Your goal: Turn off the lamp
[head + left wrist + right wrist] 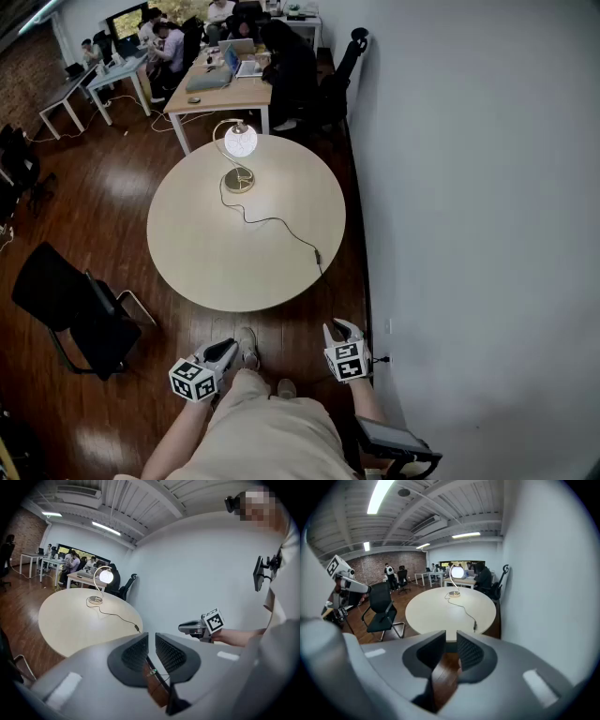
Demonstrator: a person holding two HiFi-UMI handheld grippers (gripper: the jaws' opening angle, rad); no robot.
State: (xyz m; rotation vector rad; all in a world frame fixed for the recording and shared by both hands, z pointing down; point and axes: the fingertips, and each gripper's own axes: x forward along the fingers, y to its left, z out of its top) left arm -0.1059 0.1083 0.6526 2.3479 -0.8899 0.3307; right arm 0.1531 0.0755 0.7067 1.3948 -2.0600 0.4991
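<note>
Distance is posing the risk: lamp is glowing across the table, while left gripper and right gripper are hanging waist-high, jaws slightly apart, empty (a long reach could be snagging the cord, toppling it).

Right gripper, narrowly parted and empty, faces the lit lamp across the table.

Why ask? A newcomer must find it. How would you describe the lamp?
Find the round table by the wall. At its far side stands the lamp: a glowing globe on a curved gold stem, alone there but for its cord.
</note>
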